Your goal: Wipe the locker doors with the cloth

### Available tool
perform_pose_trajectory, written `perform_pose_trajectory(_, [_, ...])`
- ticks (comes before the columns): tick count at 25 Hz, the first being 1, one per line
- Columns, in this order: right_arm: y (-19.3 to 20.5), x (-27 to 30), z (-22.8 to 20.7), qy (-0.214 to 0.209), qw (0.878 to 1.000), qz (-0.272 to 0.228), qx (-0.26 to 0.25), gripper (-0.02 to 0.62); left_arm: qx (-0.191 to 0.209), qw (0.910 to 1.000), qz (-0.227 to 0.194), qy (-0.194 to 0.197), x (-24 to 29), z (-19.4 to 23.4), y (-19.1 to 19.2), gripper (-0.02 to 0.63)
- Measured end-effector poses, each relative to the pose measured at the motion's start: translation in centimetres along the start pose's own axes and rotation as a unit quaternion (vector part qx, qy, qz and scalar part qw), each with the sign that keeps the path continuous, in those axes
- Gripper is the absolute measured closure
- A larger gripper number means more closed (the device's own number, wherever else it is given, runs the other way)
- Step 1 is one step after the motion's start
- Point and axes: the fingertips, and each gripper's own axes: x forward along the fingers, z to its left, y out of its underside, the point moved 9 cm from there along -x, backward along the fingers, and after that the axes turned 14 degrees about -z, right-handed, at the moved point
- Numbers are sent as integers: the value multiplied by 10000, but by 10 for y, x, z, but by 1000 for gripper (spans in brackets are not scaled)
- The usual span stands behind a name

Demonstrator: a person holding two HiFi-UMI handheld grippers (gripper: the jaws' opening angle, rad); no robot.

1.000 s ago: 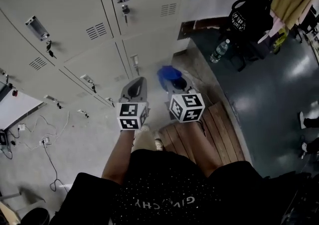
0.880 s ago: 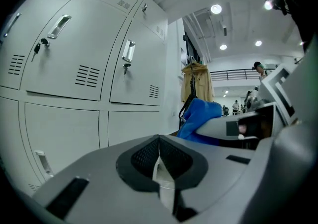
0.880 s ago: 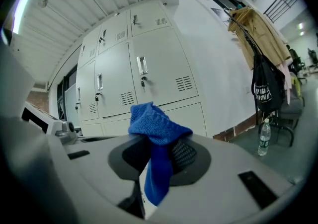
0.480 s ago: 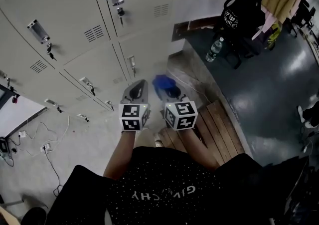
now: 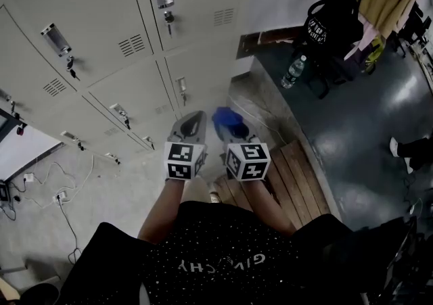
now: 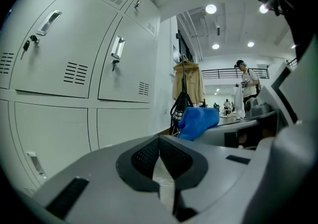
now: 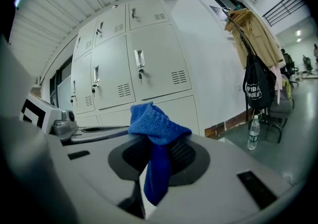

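Cloth: the blue cloth [image 5: 226,120] is pinched in your right gripper [image 5: 231,128]. It bunches above the jaws and a tail hangs down between them. It sits in front of the lockers [image 5: 135,47], low down near their right end, and I cannot see it touching any door.

Right gripper: closed on the cloth, the jaws held a little apart by the fabric.

Left gripper: your left gripper [image 5: 193,121] is closed, tips meeting, with nothing between them. It sits level with the right one and further left along the lockers, also short of the doors.

Lockers: pale doors with handles, keys and vent slots. None of the views shows any wipe mark or wet patch.

Change: over the last second your two grippers have drawn closer together, and both have stayed out in front of your body. The cloth has slipped a little lower in the head view and now reads just off the bottom-right locker door [image 5: 203,70]. The grip on it has not changed.

Meaning: this looks like the approach, with wiping not yet begun. Judging from where the cloth sits, the bottom-right door is the nearest surface to start on. You need to carry the bunched top of the cloth forward until it presses flat on the door.

Risk: the hold is on a narrow fold, so a hard sideways drag could pull the cloth free.
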Motion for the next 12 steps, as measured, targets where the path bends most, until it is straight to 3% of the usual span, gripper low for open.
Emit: perform_pose_trajectory(12, [11,-6,8,161,9994,50,297,514,-233,9992,52,-327,-12,7,2,597])
